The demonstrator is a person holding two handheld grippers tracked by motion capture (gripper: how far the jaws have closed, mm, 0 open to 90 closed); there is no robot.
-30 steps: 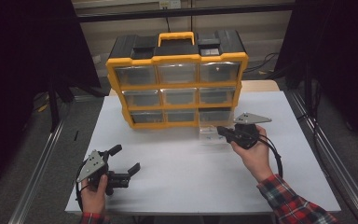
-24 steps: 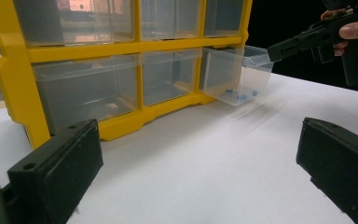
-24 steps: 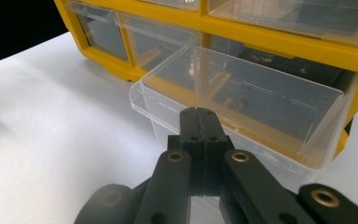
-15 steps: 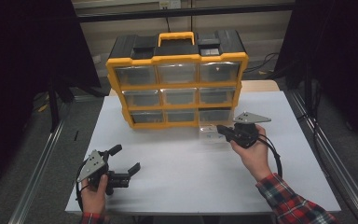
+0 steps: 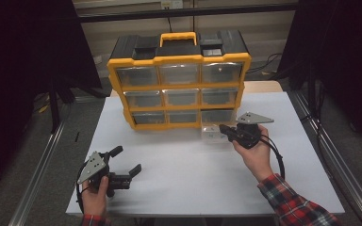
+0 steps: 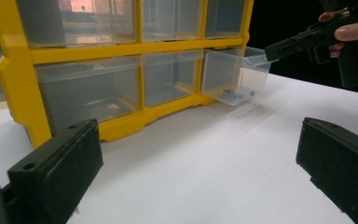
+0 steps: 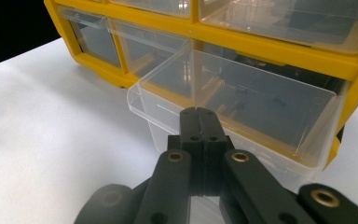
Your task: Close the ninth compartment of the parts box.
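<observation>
A yellow and black organizer [image 5: 179,89] with clear drawers stands at the back of the white table [image 5: 193,183]. Its bottom right drawer [image 5: 212,133] is pulled partway out; in the left gripper view this drawer [image 6: 235,74] holds a few small blue pieces [image 6: 237,94]. My right gripper [image 5: 222,128] is shut, its tips [image 7: 198,114] at the front lip of the drawer [image 7: 242,93], with nothing between the jaws. My left gripper [image 5: 126,160] rests near the table's front left, jaws open [image 6: 196,140] and holding nothing, pointing toward the organizer [image 6: 121,51].
Metal rails [image 5: 37,165] run along both sides of the table. Dark curtains hang left and right. White tabletop lies between the two grippers and in front of the organizer. The other drawers [image 5: 179,97] are pushed in.
</observation>
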